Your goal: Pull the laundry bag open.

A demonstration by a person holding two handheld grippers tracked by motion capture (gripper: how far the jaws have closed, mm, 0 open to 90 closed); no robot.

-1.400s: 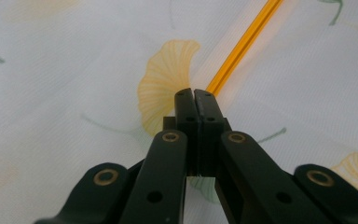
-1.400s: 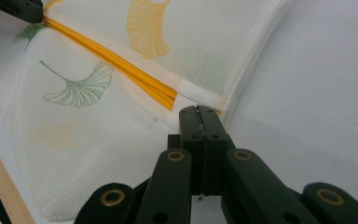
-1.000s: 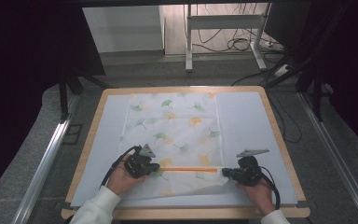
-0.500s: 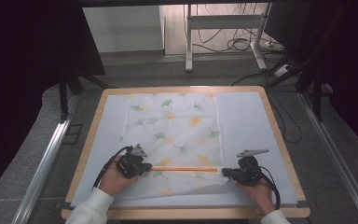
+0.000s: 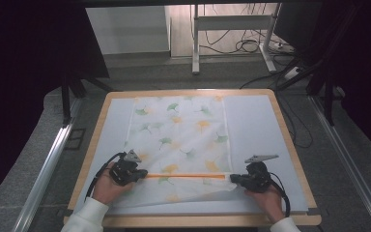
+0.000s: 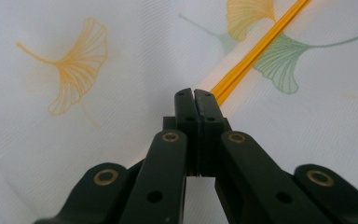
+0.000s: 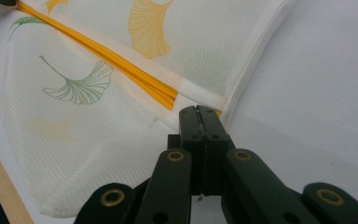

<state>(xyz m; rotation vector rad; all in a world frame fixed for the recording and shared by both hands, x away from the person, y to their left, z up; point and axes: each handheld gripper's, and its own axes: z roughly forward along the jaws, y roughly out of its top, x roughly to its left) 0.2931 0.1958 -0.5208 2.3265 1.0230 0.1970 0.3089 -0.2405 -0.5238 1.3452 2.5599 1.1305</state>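
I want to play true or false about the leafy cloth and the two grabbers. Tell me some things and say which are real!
1. The cloth has green and yellow fan-shaped leaves printed on it. True.
2. The stripe between the two grippers is blue. False: it is orange.
3. The left gripper has its jaws pressed together at the end of the stripe. True.
4. The right gripper is wide open above a bare table. False: its jaws are closed at the cloth's edge.
5. The cloth lies on a table with a wooden rim. True.
6. The cloth is rolled into a ball. False: most of it lies spread flat, with its near part folded over.
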